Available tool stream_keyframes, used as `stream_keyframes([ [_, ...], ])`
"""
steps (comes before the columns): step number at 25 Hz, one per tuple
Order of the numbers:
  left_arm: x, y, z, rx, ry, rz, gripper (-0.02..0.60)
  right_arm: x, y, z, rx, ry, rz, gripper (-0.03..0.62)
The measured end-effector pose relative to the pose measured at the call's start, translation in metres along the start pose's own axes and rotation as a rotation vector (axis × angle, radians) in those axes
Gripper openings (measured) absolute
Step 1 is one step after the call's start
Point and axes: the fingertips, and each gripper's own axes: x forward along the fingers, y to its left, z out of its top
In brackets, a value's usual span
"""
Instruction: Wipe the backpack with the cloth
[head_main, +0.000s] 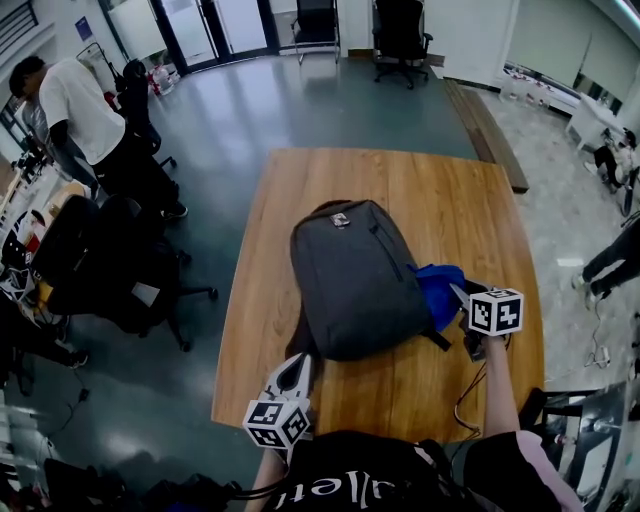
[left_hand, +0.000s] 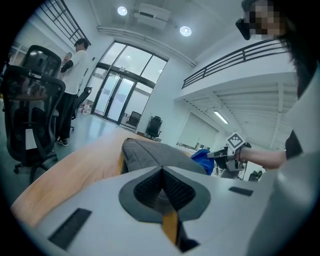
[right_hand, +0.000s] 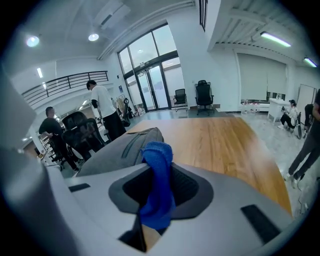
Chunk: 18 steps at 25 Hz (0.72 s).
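Note:
A dark grey backpack (head_main: 352, 277) lies flat in the middle of the wooden table (head_main: 450, 195), top end away from me. My right gripper (head_main: 462, 296) is shut on a blue cloth (head_main: 437, 292), which rests against the backpack's right side. In the right gripper view the cloth (right_hand: 157, 180) sticks up between the jaws with the backpack (right_hand: 120, 150) just beyond. My left gripper (head_main: 294, 372) hovers at the backpack's near left corner, jaws shut with nothing in them. The left gripper view shows the backpack (left_hand: 150, 154) ahead and the cloth (left_hand: 200, 156) beyond it.
Black office chairs (head_main: 100, 262) stand left of the table. A person in a white shirt (head_main: 85, 110) stands at the far left; another person's legs (head_main: 612, 262) are at the right. A low wooden bench (head_main: 488, 135) lies beyond the table's far right corner.

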Motion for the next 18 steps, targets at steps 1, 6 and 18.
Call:
stream_keyframes([
  [1,-0.001,0.000,-0.001,0.000,0.002,0.001,-0.002,-0.001,0.003,0.003,-0.002,-0.007,0.009,0.086],
  [6,-0.007,0.005,-0.002,-0.004,0.002,0.019,-0.002,-0.013,0.054,0.044,-0.042,-0.119,0.112,0.086],
  [18,-0.015,0.016,0.001,-0.017,-0.013,0.033,-0.002,0.043,0.299,0.066,-0.209,-0.104,0.549,0.086],
])
